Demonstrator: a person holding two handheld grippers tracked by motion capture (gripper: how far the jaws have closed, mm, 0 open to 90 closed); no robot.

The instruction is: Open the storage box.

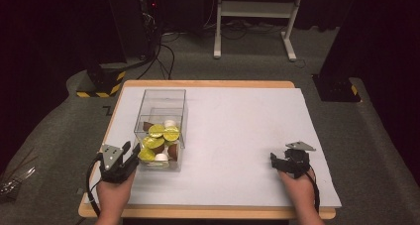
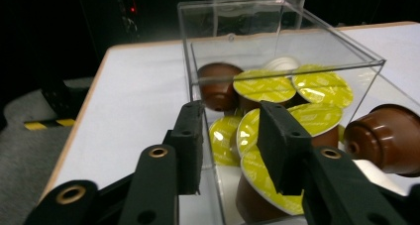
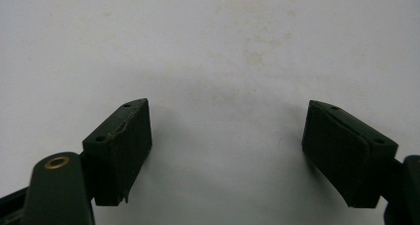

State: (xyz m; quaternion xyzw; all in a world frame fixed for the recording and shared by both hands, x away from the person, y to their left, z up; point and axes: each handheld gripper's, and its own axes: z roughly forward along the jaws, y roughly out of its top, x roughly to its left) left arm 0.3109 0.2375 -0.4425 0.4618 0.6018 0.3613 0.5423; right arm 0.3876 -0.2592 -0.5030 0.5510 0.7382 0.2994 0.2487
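The left gripper (image 2: 230, 136) straddles the clear box's (image 1: 161, 98) near corner without pressing; the right gripper (image 3: 225, 150) gapes empty.

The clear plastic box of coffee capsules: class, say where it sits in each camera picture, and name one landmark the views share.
High view: the clear plastic box stands left of centre on the white mat, just ahead of the left tool.
Left gripper view: it is at centre and right, its near corner between the jaws.
Right gripper view: not in it.
Shared landmark: the white mat.
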